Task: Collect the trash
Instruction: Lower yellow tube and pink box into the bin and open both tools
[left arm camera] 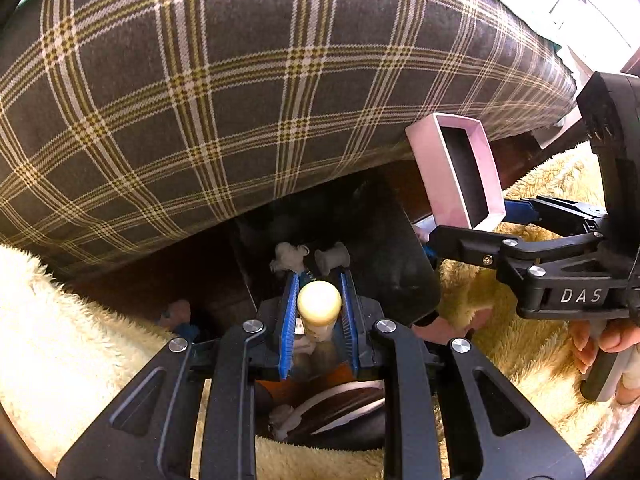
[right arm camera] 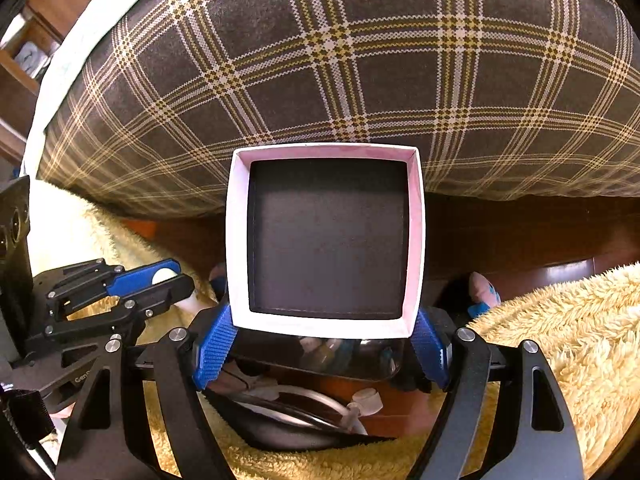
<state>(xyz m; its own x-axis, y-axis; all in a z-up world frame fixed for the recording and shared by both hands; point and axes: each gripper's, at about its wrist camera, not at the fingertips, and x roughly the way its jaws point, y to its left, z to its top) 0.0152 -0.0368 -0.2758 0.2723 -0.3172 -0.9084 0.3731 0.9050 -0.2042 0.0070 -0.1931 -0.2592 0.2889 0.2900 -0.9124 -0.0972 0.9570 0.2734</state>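
My left gripper (left arm camera: 319, 308) is shut on a small cream bottle (left arm camera: 319, 306) with a rounded cap, held over a black trash bag (left arm camera: 384, 248) that lies open on the floor. Small white scraps (left arm camera: 290, 258) lie in the bag. My right gripper (right arm camera: 320, 344) is shut on a pink-rimmed open box (right arm camera: 326, 236) with a dark grey inside, held upright above the bag (right arm camera: 280, 428). The box (left arm camera: 456, 172) and right gripper (left arm camera: 468, 236) show at the right of the left wrist view. The left gripper (right arm camera: 160, 278) with the bottle shows at the left of the right wrist view.
A brown plaid sofa cushion (left arm camera: 240, 80) fills the upper half of both views (right arm camera: 360, 60). A cream fluffy rug (left arm camera: 60, 340) covers the floor on both sides (right arm camera: 560, 340). A dark wooden floor strip (right arm camera: 520, 240) runs under the sofa.
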